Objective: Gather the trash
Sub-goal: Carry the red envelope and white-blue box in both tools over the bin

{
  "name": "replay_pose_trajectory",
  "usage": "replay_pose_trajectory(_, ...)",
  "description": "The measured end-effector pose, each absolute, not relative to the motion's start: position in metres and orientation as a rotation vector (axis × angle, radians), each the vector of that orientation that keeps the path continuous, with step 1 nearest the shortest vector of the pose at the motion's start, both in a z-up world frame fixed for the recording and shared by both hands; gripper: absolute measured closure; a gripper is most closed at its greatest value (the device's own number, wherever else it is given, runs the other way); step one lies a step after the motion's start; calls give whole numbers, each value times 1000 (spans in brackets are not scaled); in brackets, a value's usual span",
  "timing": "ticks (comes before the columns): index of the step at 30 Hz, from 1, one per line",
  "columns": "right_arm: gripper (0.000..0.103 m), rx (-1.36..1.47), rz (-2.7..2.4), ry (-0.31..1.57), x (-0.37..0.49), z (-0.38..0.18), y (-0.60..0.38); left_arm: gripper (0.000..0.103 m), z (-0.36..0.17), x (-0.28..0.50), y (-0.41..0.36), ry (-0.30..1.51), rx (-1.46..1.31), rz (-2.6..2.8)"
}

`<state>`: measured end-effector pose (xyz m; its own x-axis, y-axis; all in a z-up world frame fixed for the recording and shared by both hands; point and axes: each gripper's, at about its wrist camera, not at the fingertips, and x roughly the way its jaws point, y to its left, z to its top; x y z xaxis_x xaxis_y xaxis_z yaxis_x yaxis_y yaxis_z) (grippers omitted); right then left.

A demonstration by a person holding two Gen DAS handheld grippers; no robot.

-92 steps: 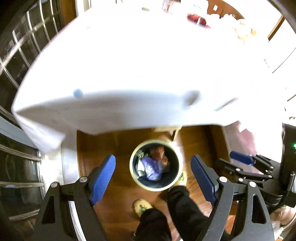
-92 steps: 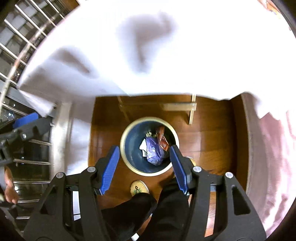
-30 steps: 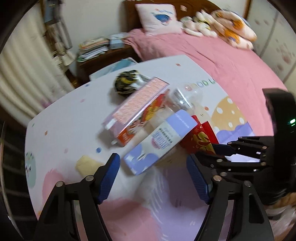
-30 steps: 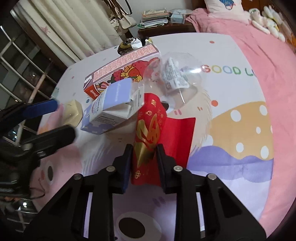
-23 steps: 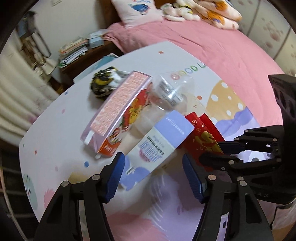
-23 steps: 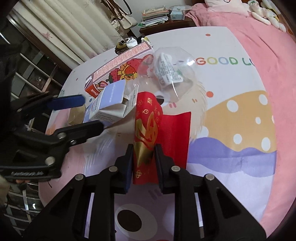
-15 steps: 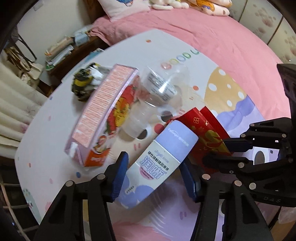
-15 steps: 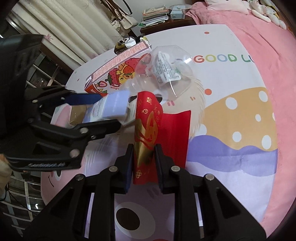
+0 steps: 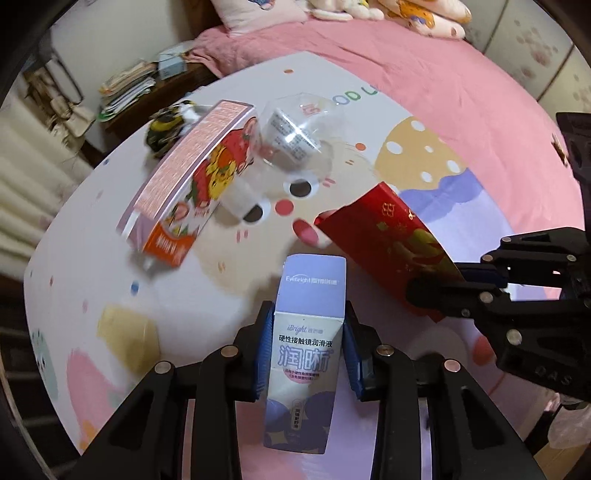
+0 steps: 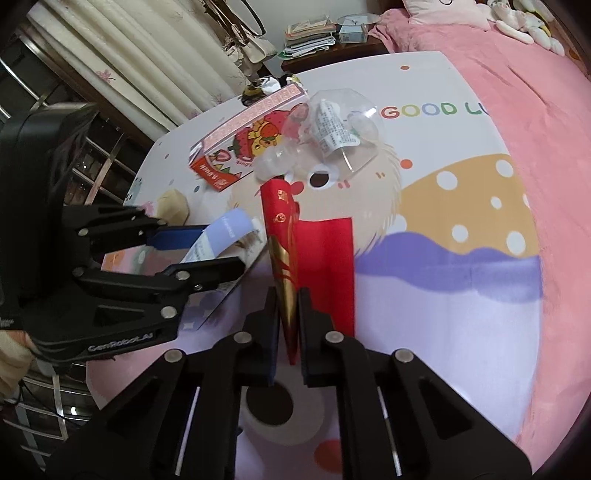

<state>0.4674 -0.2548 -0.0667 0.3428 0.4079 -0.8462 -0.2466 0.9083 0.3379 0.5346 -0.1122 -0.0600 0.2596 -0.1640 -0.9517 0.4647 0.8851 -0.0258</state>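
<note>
My left gripper (image 9: pixel 307 332) is shut on a lilac and white carton (image 9: pixel 308 339), held above the table; the carton shows in the right wrist view (image 10: pixel 218 240) between the left gripper's blue pads. My right gripper (image 10: pixel 288 306) is shut on a red envelope with gold print (image 10: pixel 286 251), also in the left wrist view (image 9: pixel 388 240). Left on the table are a pink strawberry box (image 9: pixel 192 173), a clear plastic container (image 9: pixel 295 136) and a dark crumpled wrapper (image 9: pixel 166 125).
The table (image 10: pixel 461 277) has a white cloth with cartoon prints. A small yellowish piece (image 9: pixel 125 332) lies near its left edge. A pink bed (image 9: pixel 406 51) is behind, a nightstand with books (image 10: pixel 317 33) and curtains (image 10: pixel 147 55) at the far left.
Both grippers came up from the trash bin on the floor to the table. The right one closed on the red envelope. The left one closed on the lilac carton and lifted it.
</note>
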Motion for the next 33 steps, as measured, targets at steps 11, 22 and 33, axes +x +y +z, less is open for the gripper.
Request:
replay_pose_trajectory(11,97,172,355,1074,362,-24,-245,69,8,402,-71,1127,95,-397)
replay_pose_trajectory(22,97,224,263,997,198,11,-200,69,65,205,-24,982,31,-462)
replay_pose_trajectory(33,97,219,242,977,46,21,-165,69,60,53,10,983,8,-504)
